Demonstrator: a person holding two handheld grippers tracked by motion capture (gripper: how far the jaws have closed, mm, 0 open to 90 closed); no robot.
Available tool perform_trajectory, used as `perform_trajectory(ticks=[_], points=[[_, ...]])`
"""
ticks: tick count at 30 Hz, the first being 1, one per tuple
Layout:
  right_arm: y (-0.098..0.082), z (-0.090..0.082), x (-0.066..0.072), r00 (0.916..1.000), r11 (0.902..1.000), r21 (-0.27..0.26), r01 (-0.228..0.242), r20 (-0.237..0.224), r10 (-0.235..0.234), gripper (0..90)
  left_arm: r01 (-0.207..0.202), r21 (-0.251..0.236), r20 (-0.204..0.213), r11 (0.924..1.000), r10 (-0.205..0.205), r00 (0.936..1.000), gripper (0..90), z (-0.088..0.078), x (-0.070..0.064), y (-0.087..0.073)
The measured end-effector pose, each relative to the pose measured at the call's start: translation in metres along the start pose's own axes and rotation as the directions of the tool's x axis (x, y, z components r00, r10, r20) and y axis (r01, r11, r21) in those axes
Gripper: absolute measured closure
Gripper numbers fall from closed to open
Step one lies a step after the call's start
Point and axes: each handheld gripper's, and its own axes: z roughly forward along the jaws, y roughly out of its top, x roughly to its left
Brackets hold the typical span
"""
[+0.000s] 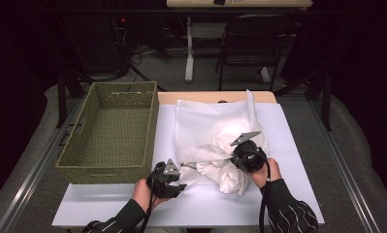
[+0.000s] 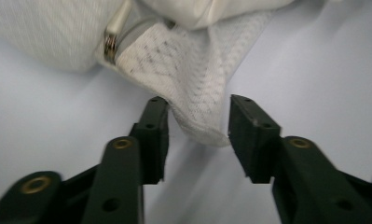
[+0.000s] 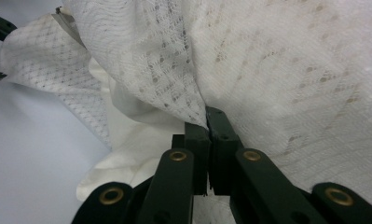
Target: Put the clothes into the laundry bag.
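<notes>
On the white table top [image 1: 288,194], just right of a green woven basket [image 1: 111,136], lies a white mesh bag [image 1: 208,128] with a white cloth [image 1: 232,177] bunched up at its near end. The bag spreads back toward the far edge of the table, and its near part is crumpled between the two hands.

The right gripper [image 3: 208,122] has its jaws pressed together on a fold of the mesh bag, with the netting draping over and around the tips. In the high view the right gripper [image 1: 247,155] sits at the near right side of the bag, above the bunched cloth.

The left gripper [image 2: 198,123] stands partly open. A corner of the mesh bag hangs between its two black jaws, brushing the left one, but the pads do not press on it. A metal zip pull [image 2: 111,44] shows on the bag just beyond that corner. In the high view the left gripper [image 1: 169,177] is at the bag's near left corner, close by the front right corner of the basket.
</notes>
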Motion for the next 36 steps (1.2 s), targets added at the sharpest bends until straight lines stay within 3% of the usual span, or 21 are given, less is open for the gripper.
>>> perform_trajectory(ticks=[3, 6, 9, 13, 16, 21, 23, 25, 26, 30, 32, 36], points=[[0.000, 0.000, -0.001, 1.0000, 1.0000, 0.000, -0.005, -0.004, 0.005, 88.6, -0.036, -0.027, -0.010, 0.9990, 0.036, 0.9993, 49.1, -0.001, -0.008, 0.011], [0.000, -0.001, -0.001, 1.0000, 1.0000, -0.003, -0.004, -0.002, 0.004, 88.5, -0.046, -0.049, -0.037, 0.9977, 0.044, 0.9983, 45.7, -0.001, -0.012, 0.019], [0.000, -0.002, -0.002, 1.0000, 1.0000, -0.005, -0.005, -0.004, 0.005, 88.5, -0.027, -0.038, -0.032, 0.9989, 0.026, 0.9992, 43.4, -0.003, -0.008, 0.019], [-0.001, -0.003, -0.003, 1.0000, 0.9999, -0.008, -0.009, -0.004, 0.009, 88.5, 0.009, -0.006, -0.056, 0.9999, -0.009, 0.9984, 39.3, -0.009, 0.005, 0.004], [0.000, -0.002, -0.003, 1.0000, 1.0000, -0.005, -0.006, -0.003, 0.006, 88.4, 0.008, -0.021, -0.050, 0.9997, -0.009, 0.9987, 37.0, -0.013, 0.006, 0.002], [0.002, -0.001, -0.002, 1.0000, 1.0000, -0.004, -0.005, -0.005, 0.005, 88.5, -0.060, -0.031, 0.010, 0.9977, 0.060, 0.9982, 36.8, -0.003, -0.012, 0.020], [0.001, -0.001, -0.002, 1.0000, 1.0000, -0.003, -0.008, -0.005, 0.008, 88.5, -0.090, 0.002, 0.017, 0.9960, 0.090, 0.9958, 39.6, 0.009, -0.018, 0.026], [0.001, -0.001, -0.002, 1.0000, 1.0000, -0.003, -0.008, -0.005, 0.008, 88.4, -0.093, 0.022, 0.033, 0.9954, 0.092, 0.9952, 44.2, 0.024, -0.019, 0.028], [0.001, -0.001, -0.002, 1.0000, 1.0000, -0.003, -0.008, -0.005, 0.008, 88.4, -0.094, 0.038, 0.017, 0.9948, 0.094, 0.9954, 45.3, 0.032, -0.019, 0.029], [0.000, -0.002, -0.003, 0.9999, 1.0000, -0.006, -0.008, -0.008, 0.008, 88.4, -0.069, 0.070, -0.008, 0.9952, 0.069, 0.9976, 47.9, 0.052, -0.013, 0.029], [0.000, -0.001, -0.003, 0.9999, 1.0000, -0.005, -0.007, -0.009, 0.007, 88.4, -0.046, 0.048, 0.005, 0.9978, 0.046, 0.9989, 51.2, 0.056, -0.010, 0.029], [0.000, -0.001, -0.003, 1.0000, 1.0000, -0.005, -0.004, -0.007, 0.004, 88.4, -0.052, 0.013, 0.040, 0.9986, 0.051, 0.9979, 76.8, 0.058, -0.012, 0.027]])
